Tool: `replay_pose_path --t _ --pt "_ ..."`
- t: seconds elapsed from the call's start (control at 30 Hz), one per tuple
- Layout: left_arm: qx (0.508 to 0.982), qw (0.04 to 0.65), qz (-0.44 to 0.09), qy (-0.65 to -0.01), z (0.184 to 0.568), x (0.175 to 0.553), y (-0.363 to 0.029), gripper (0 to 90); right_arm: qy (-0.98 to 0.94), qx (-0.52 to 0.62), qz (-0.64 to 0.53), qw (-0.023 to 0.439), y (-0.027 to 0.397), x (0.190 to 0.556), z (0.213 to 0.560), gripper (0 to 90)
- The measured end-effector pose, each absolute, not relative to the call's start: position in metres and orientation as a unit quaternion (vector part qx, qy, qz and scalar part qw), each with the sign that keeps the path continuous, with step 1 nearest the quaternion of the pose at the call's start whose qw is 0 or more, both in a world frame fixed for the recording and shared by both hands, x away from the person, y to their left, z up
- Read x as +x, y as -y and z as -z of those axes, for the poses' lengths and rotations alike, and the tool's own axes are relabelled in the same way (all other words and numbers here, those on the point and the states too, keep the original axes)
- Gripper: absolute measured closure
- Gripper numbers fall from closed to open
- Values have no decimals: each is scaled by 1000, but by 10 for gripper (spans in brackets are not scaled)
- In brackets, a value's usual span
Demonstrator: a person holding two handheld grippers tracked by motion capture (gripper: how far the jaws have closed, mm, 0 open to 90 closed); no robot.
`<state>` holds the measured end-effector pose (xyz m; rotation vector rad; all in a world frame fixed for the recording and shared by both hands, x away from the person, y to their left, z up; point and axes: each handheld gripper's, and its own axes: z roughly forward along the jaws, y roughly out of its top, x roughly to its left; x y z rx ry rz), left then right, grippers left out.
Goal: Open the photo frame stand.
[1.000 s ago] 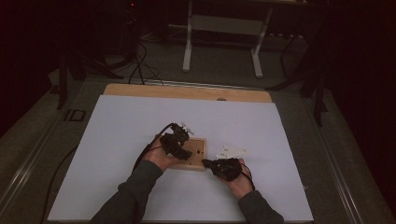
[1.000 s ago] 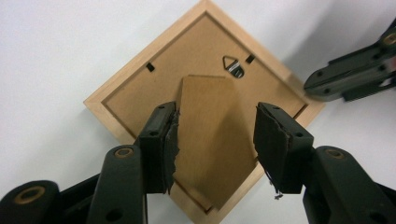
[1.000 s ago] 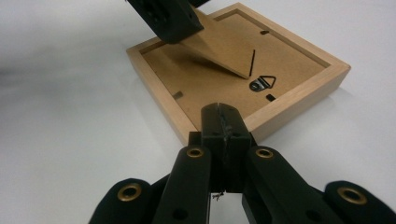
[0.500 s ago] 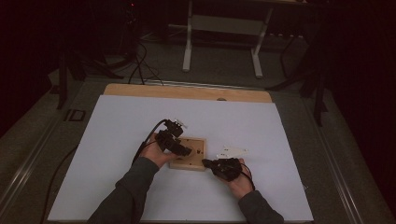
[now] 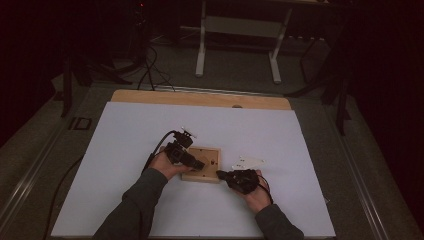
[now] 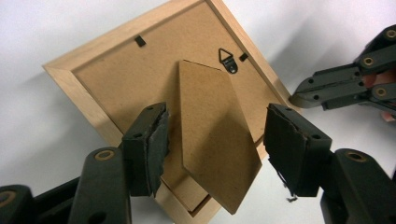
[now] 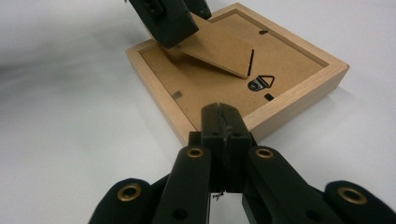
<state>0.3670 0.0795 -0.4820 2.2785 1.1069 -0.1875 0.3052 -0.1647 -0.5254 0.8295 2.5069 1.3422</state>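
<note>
My left gripper (image 6: 212, 154) has just been opening; its jaws straddle the stand (image 6: 215, 135) of the face-down frame (image 5: 202, 164) mid-desk without pinching. The right gripper (image 7: 224, 128), shut and empty, braces the frame's edge. If it slips, the frame slides.

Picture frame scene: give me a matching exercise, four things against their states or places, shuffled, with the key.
Things:
1. frame
2. stand flap
3. left gripper
4. right gripper

States:
A. jaws shut, tips at the frame's wooden edge
B. lies face down on the white table
C. jaws apart, one on each side of the flap
D. tilted up from the backing board

Pairs: 1-B, 2-D, 3-C, 4-A
</note>
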Motion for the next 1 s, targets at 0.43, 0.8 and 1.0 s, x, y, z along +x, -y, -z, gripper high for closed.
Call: replay_pose_path --t 0.43,0.8,1.0 --pt "849 294 103 -426 485 371 -83 520 -842 279 -453 89 165 305 526 899" --pt "848 287 121 -429 487 374 -83 538 -842 278 -453 88 165 305 526 899" --pt "855 278 107 -425 487 371 -81 544 -842 278 -453 88 165 305 526 899"
